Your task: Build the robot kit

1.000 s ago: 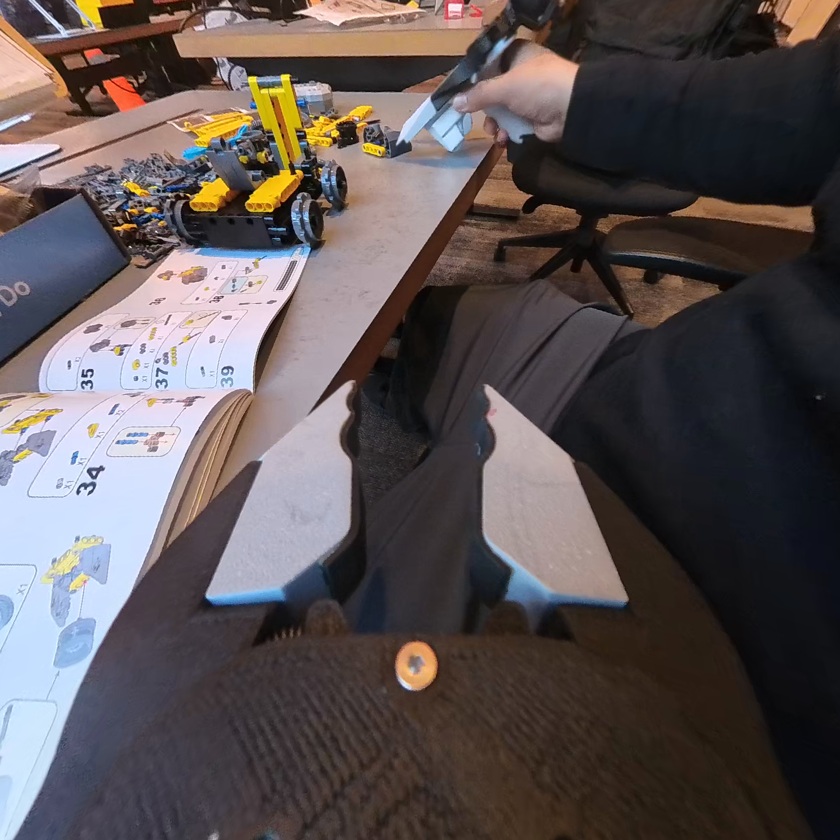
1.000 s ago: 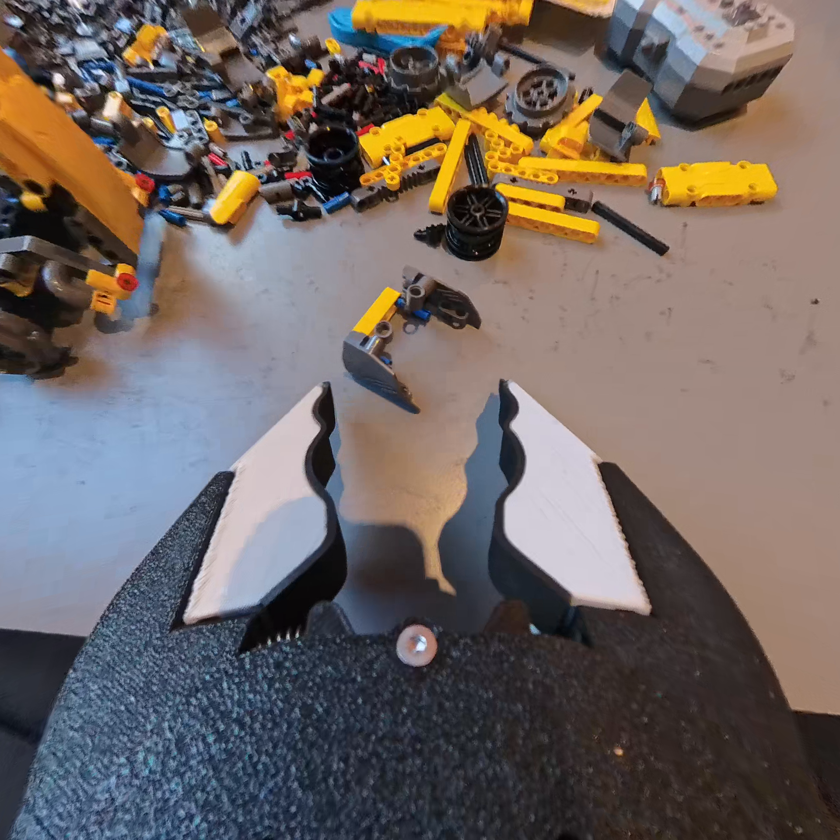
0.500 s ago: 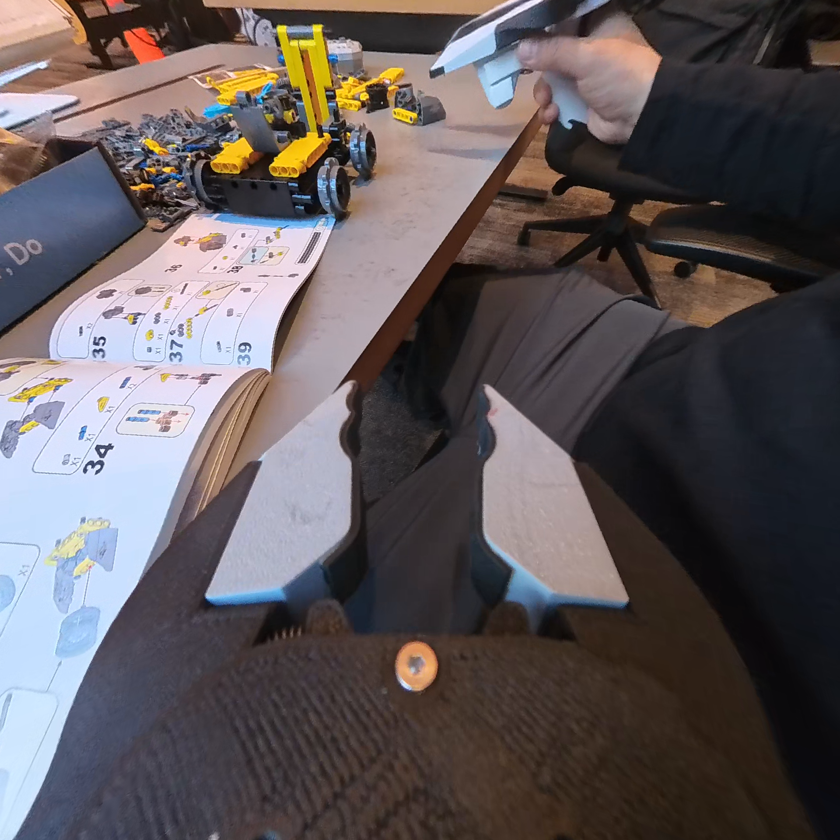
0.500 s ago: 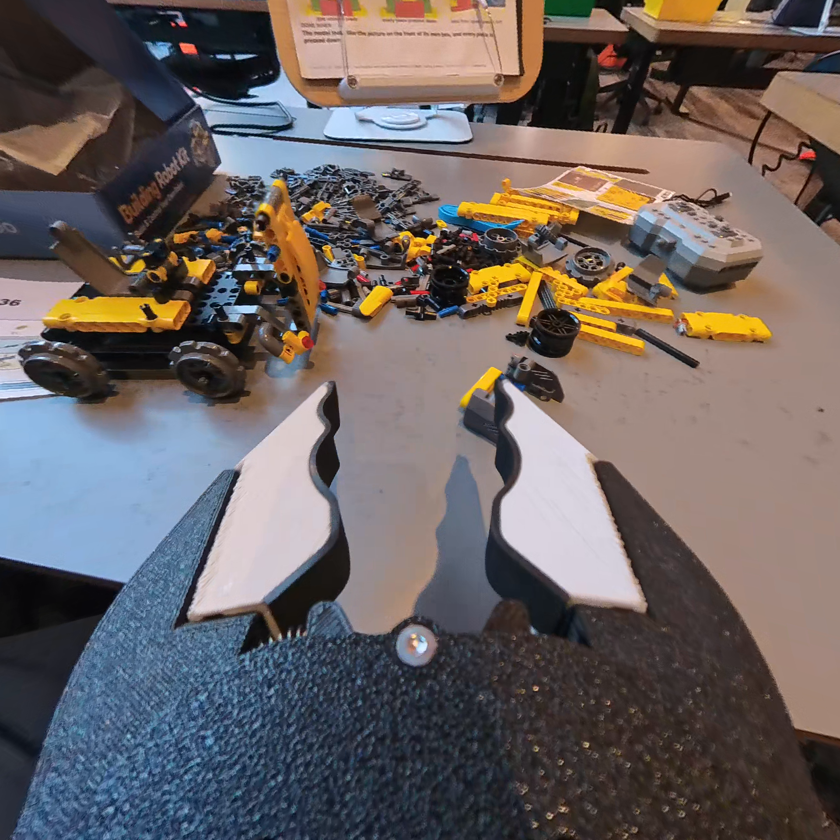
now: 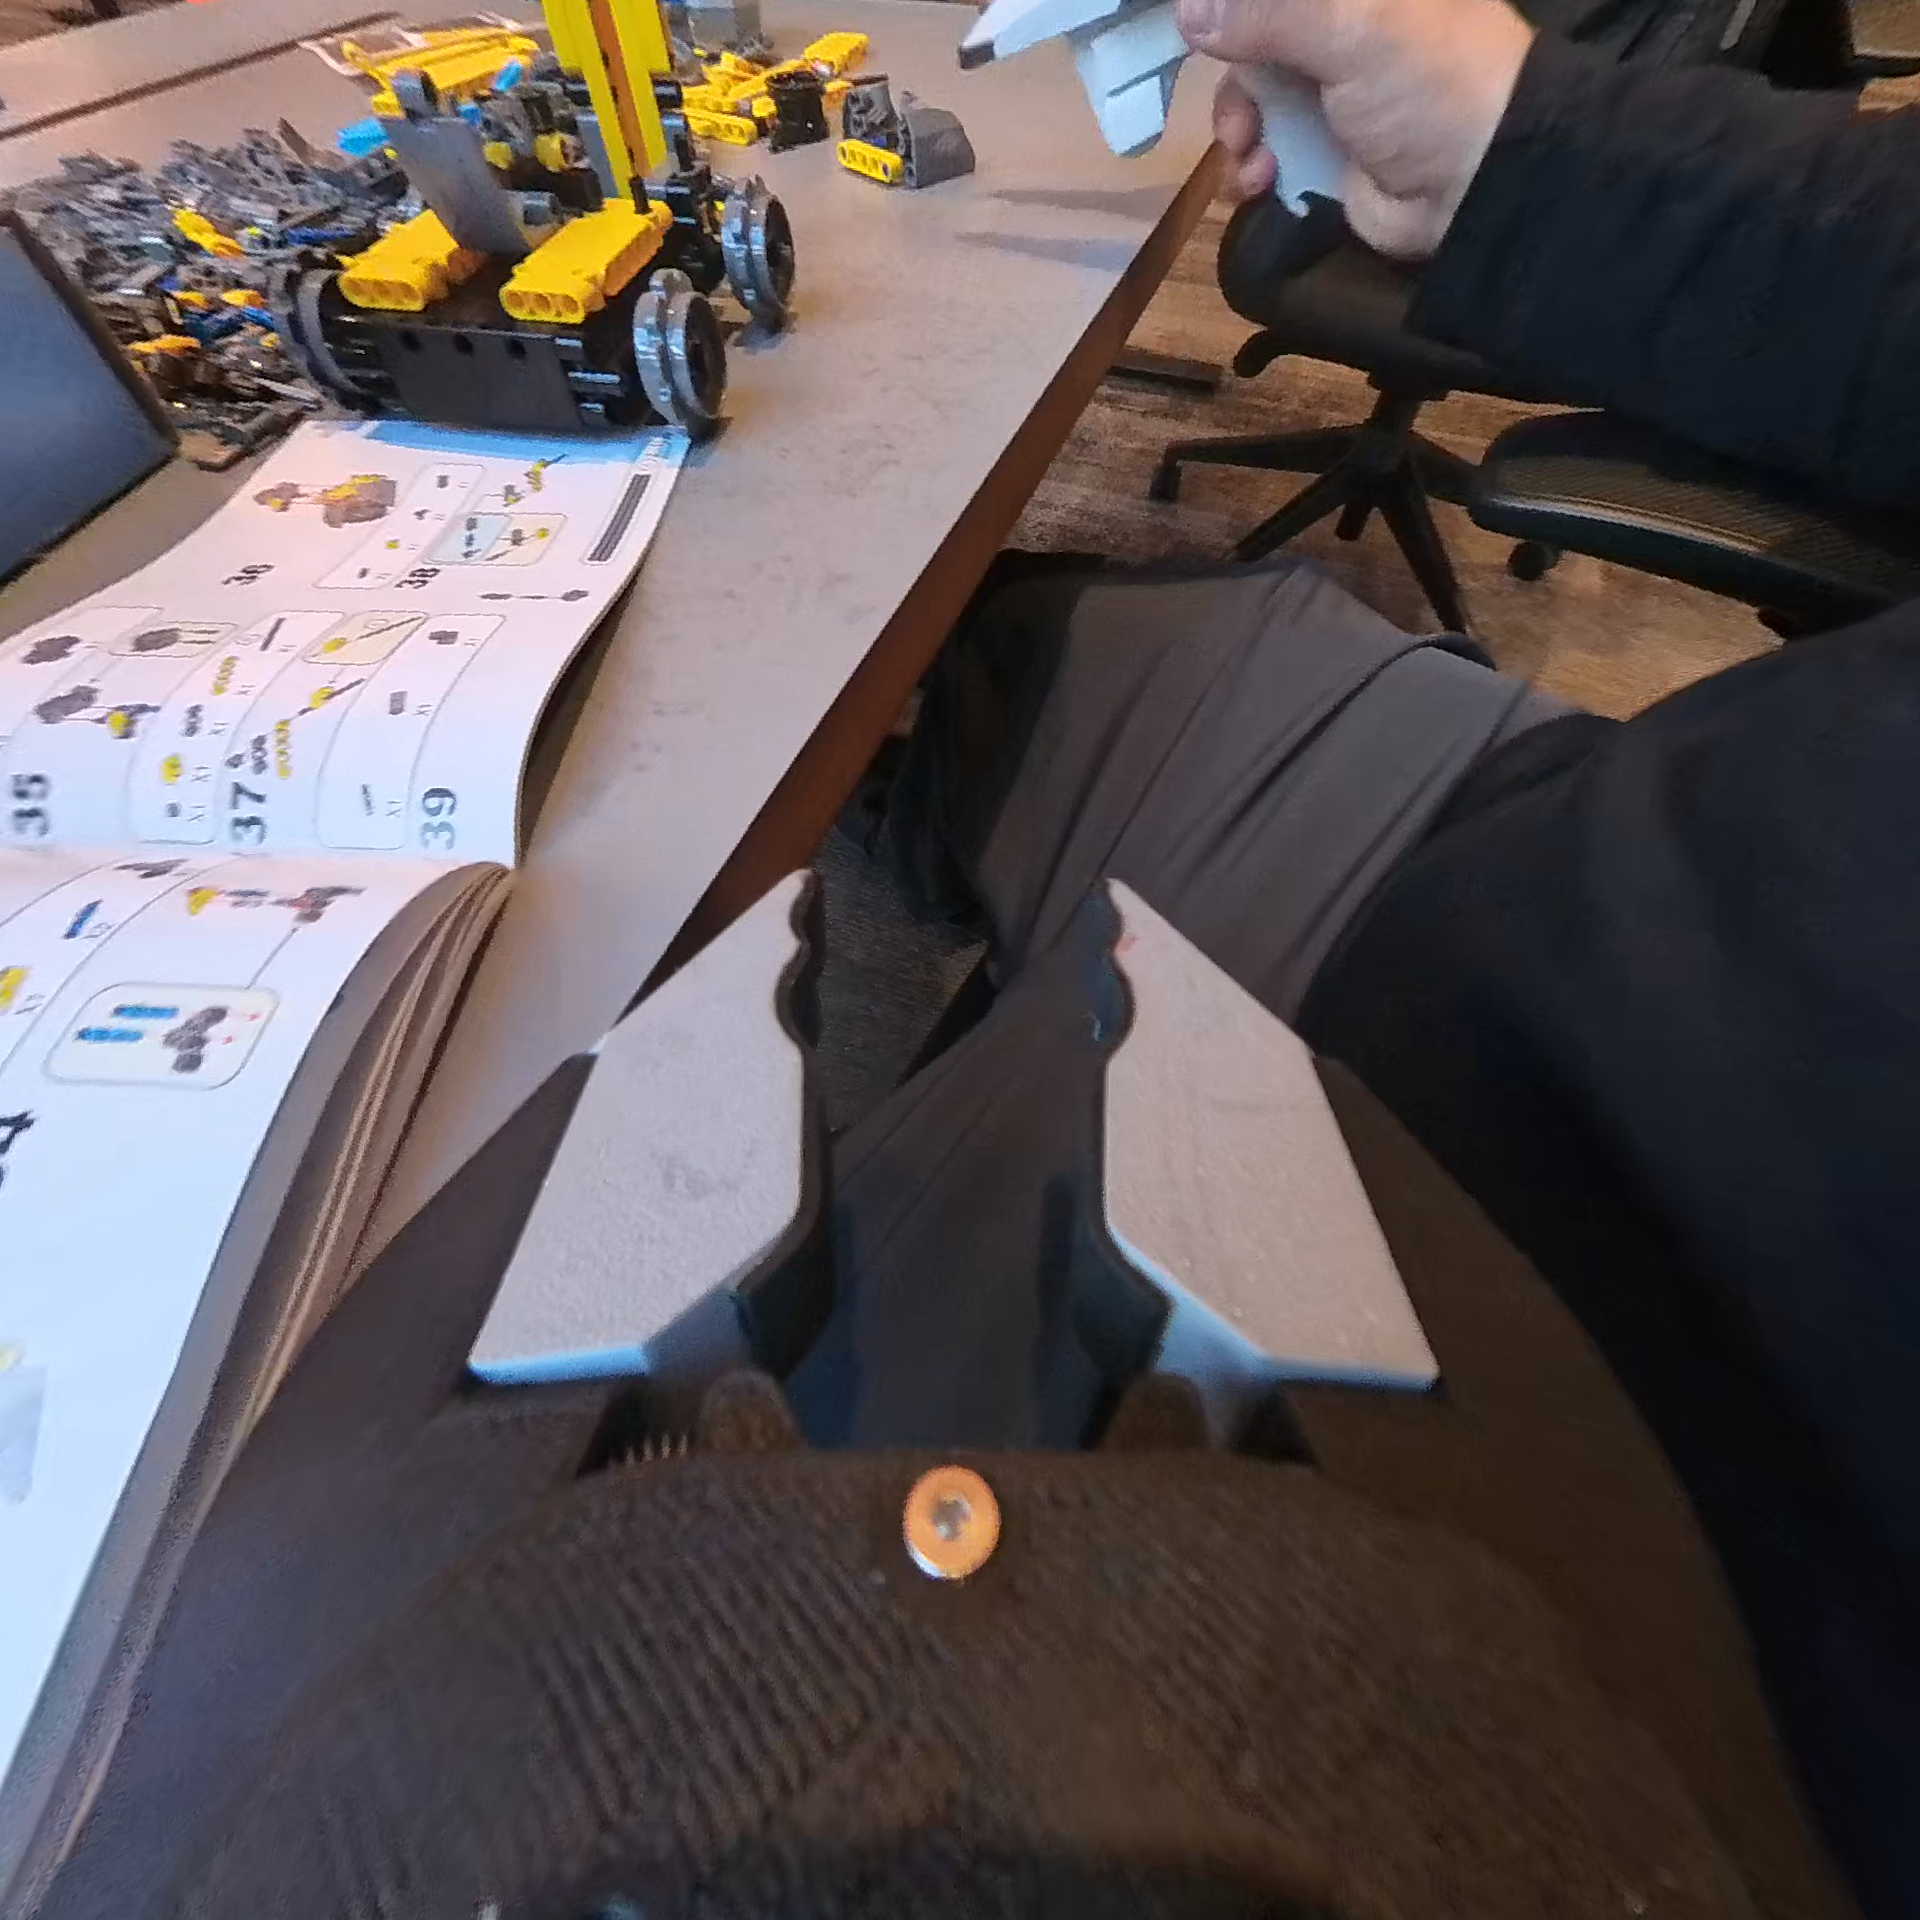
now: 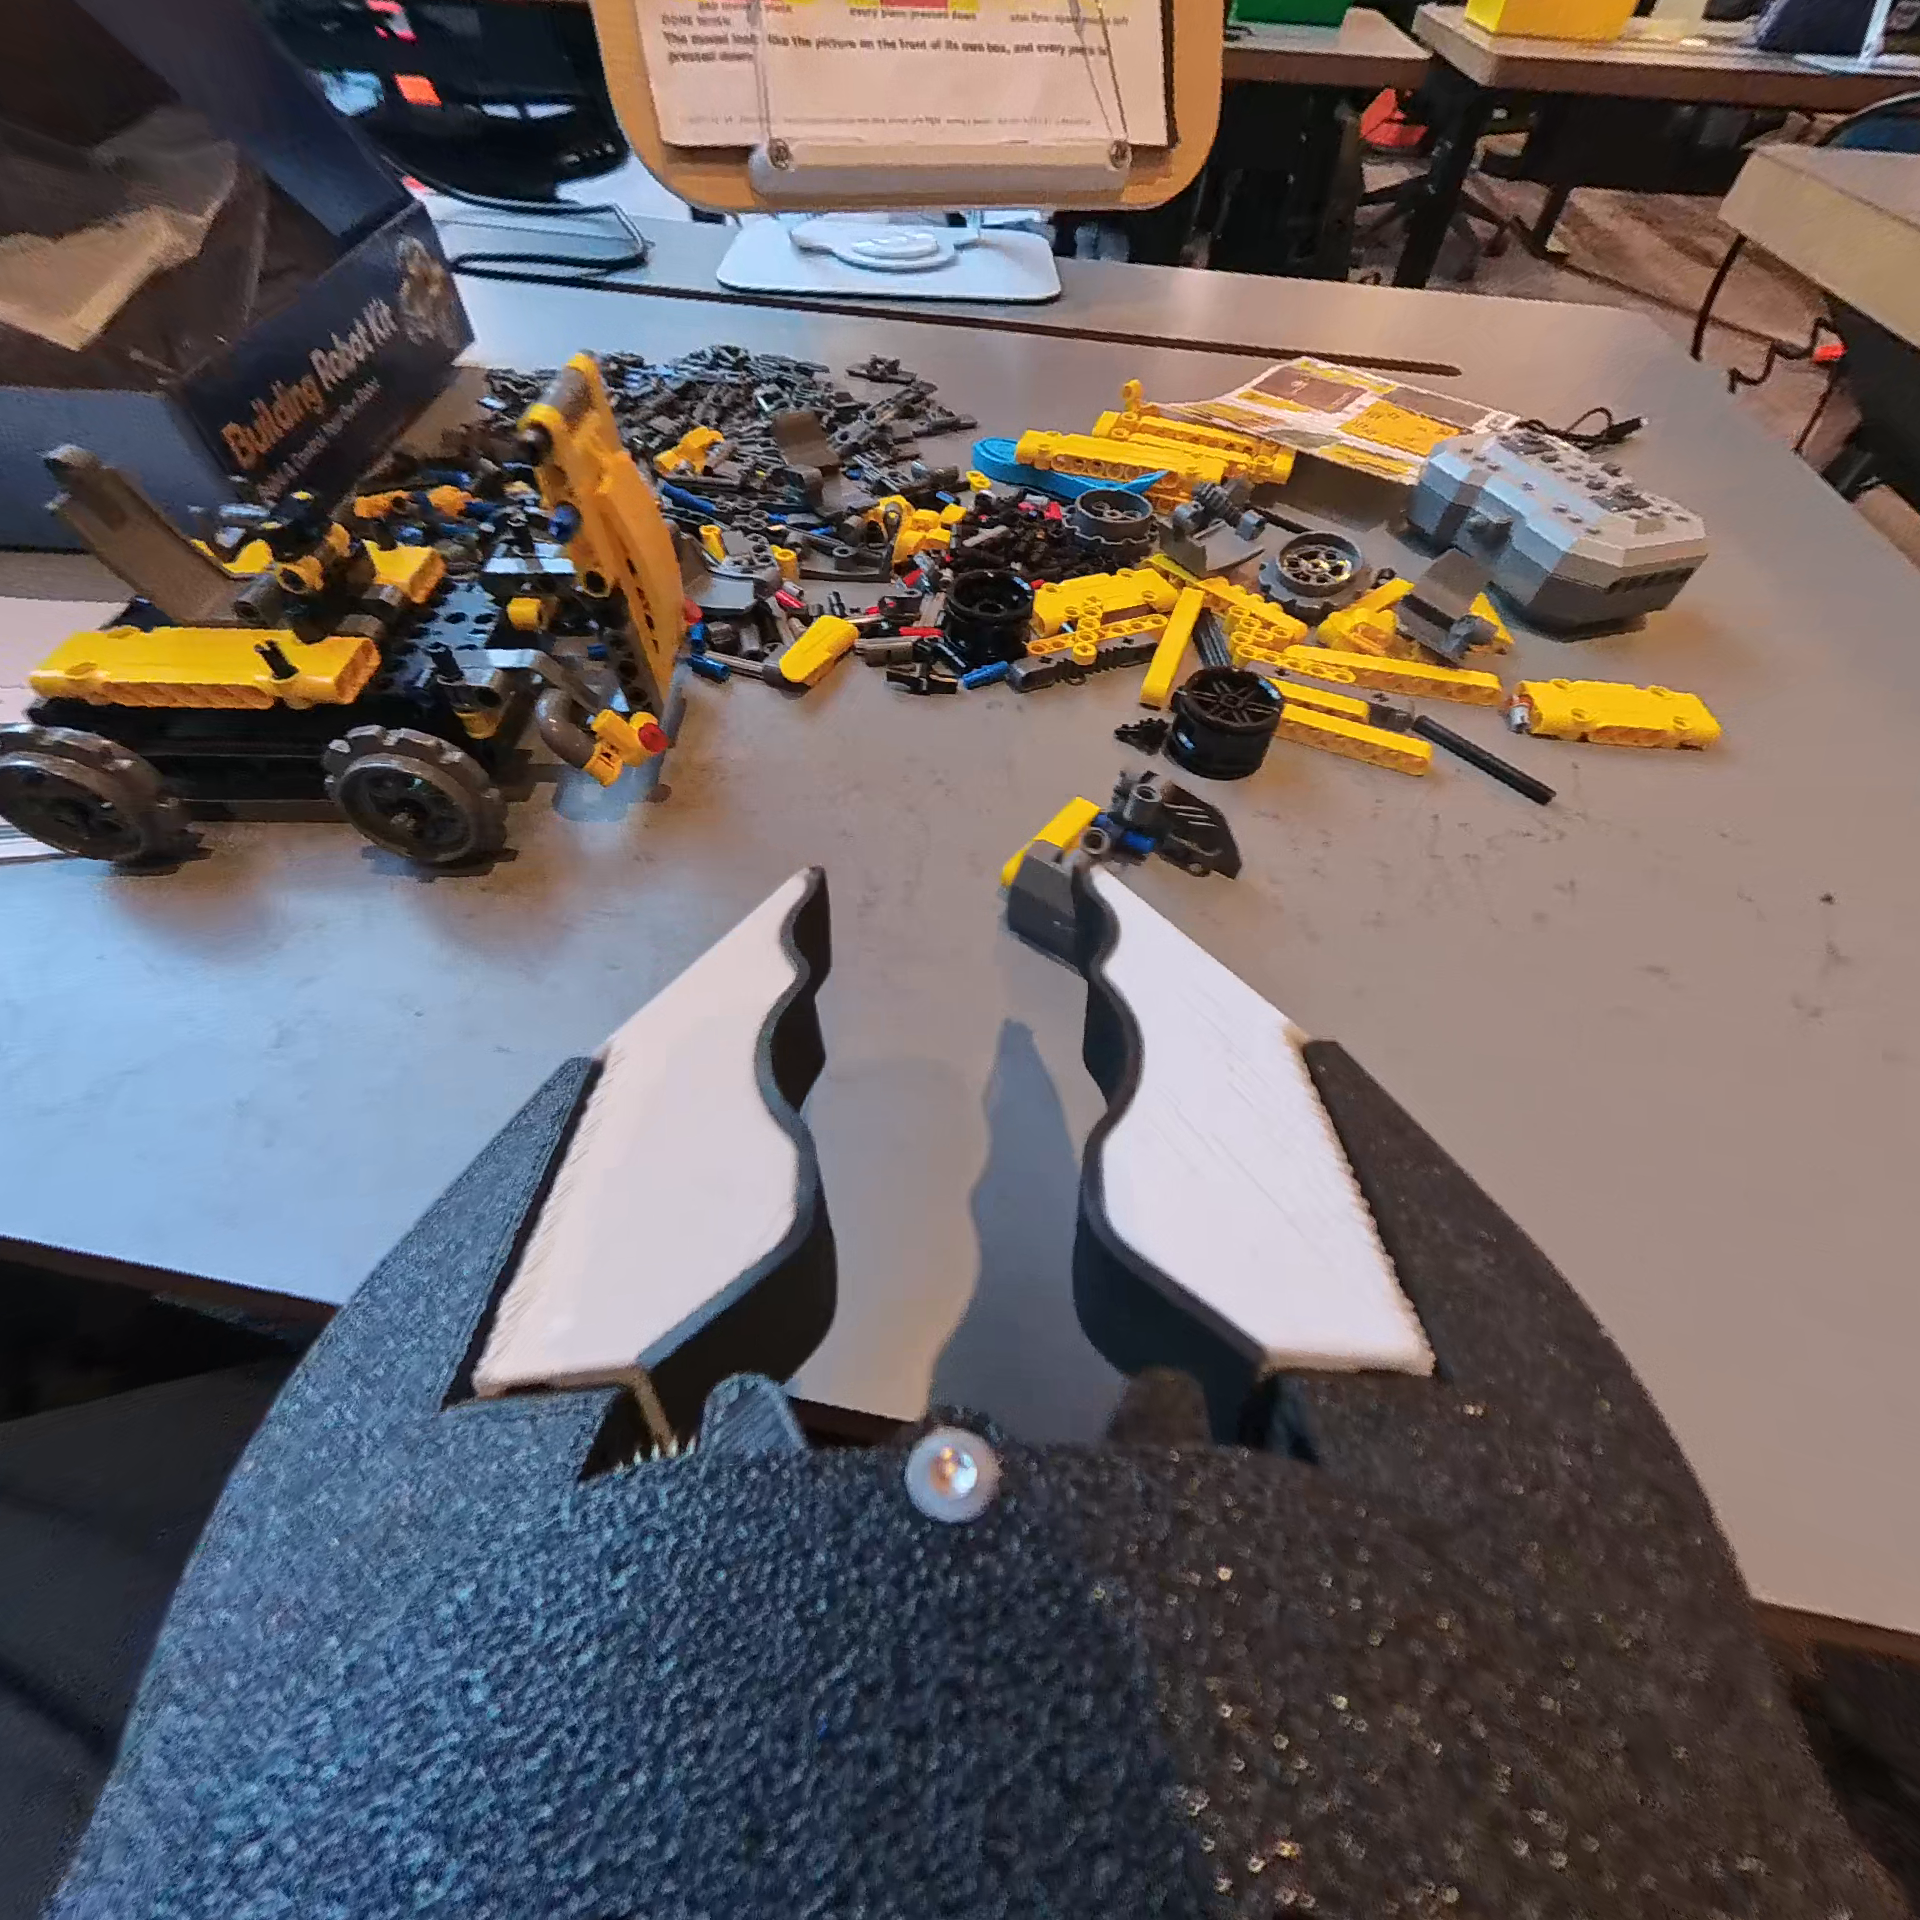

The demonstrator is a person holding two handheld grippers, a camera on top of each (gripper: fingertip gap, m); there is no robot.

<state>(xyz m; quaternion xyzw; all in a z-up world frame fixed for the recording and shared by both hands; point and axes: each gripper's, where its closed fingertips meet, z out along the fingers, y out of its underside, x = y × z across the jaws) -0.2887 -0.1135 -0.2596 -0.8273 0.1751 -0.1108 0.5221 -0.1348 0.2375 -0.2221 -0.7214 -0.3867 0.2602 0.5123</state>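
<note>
My left gripper (image 5: 956,914) is open and empty, held off the table's near edge above a person's lap in dark trousers. My right gripper (image 6: 951,883) is open and empty, raised above the grey table (image 6: 312,1018) near its front edge. Just beyond its right fingertip lies a small grey, yellow and black brick sub-assembly (image 6: 1122,847), also in the left wrist view (image 5: 904,130). A yellow and black wheeled brick vehicle (image 6: 343,665) stands left of it, seen too in the left wrist view (image 5: 530,281). A hand holds the right gripper (image 5: 1081,42) at the top of the left wrist view.
Several loose yellow, black and grey brick parts (image 6: 1143,603) cover the table's far half, with a grey hub block (image 6: 1558,530). An open instruction booklet (image 5: 260,727) lies by the left gripper. A dark box (image 6: 208,312), a paper stand (image 6: 894,104) and office chairs (image 5: 1403,436) surround. The grippers' ends are close to 40 cm from one another. The right tips stand about 25 cm off the grey hub block (image 6: 1558,530).
The right gripper lifted away from the small sub-assembly and tilted up from looking down at the table to looking across it. The left gripper edged closer to the table, still open.
</note>
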